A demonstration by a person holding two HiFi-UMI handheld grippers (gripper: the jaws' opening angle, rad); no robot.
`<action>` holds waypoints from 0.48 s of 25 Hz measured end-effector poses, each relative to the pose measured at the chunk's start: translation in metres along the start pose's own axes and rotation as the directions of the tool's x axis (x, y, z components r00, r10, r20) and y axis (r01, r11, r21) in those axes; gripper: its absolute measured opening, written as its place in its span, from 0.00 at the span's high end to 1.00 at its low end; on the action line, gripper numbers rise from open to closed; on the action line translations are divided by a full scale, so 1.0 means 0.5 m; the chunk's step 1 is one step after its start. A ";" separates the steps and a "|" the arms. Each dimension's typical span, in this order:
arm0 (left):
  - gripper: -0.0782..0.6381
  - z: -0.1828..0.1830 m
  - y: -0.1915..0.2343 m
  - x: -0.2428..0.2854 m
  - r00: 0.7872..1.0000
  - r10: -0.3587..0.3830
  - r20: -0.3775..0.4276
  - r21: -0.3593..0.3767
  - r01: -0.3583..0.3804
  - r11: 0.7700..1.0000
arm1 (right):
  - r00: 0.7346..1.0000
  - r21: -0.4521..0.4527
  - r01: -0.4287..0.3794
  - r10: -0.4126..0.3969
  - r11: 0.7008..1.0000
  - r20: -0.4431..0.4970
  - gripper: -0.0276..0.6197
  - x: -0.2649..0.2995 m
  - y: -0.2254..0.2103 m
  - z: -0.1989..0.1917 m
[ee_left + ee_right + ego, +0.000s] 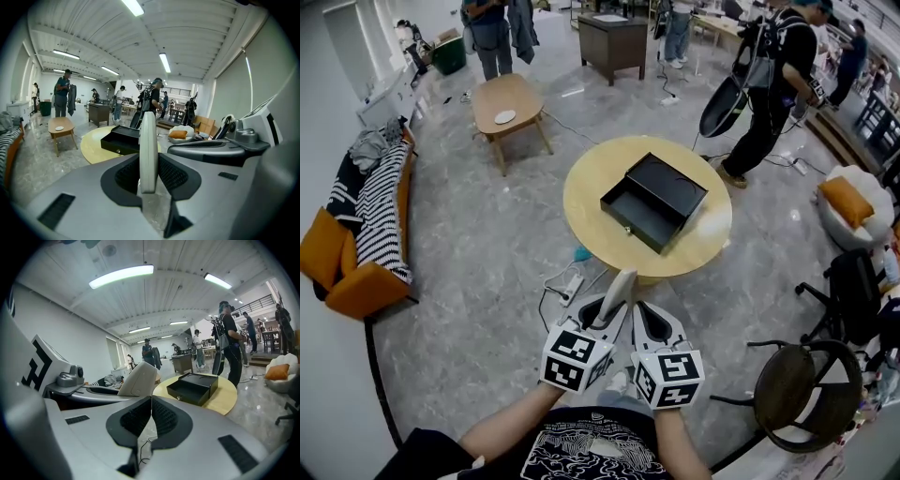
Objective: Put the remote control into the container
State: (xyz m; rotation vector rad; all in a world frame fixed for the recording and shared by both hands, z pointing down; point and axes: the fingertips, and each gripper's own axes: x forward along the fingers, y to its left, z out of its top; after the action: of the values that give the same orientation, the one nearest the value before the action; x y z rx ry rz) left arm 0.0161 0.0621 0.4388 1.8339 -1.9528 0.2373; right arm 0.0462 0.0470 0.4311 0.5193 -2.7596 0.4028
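- Left gripper (607, 314): the tool in my left hand. Its jaws are part-way apart and pressed on the remote control, one pad on each flat face.
- Remote control (148, 150): slim and pale grey, held edge-up and reaching ahead past the jaw tips. It is clear of every surface, carried in the air in front of me.
- Right gripper (151, 414): jaws brought together with nothing between them. It rides just beside the left one and does not touch the remote, as far as I can see.
- Container (654, 202): a black box on the round table, its open compartment turned toward me. I see nothing lying in it.
- Round table (581, 211): pale wood top, bare apart from the container. It is well apart from both grippers, with open floor between.
- Floor item: what looks like a power strip (572, 284) with its cable, near the table's foot on my side.
- Done, by my reckoning: the remote is picked up and the grip looks firm.
- Left to do: reach the table, bring the remote over the open compartment, lower it in, spread the jaws and draw the tool clear.
- Progress, as I judge it: early to middle. The carry is in hand and the placing is not yet begun.
- Caution: the remote sticks out well beyond the pads, so I expect it could pivot if its tip knocks the container's wall.
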 end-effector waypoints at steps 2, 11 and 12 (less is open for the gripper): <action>0.73 0.013 0.002 0.025 1.000 0.009 -0.001 0.006 -0.009 1.000 | 1.000 0.006 -0.006 0.006 1.000 0.002 0.92 0.011 -0.025 0.008; 0.73 0.044 0.002 0.093 1.000 0.020 -0.010 0.008 -0.020 1.000 | 1.000 0.013 -0.013 0.013 1.000 0.009 0.92 0.035 -0.090 0.035; 0.73 0.046 0.002 0.097 1.000 0.019 -0.010 0.009 -0.019 1.000 | 1.000 0.014 -0.012 0.012 1.000 0.010 0.92 0.038 -0.095 0.036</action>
State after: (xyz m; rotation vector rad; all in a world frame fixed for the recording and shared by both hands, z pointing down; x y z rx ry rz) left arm 0.0097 0.0087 0.4396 1.8168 -1.9669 0.2608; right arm 0.0435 -0.0071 0.4312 0.5095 -2.7722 0.4239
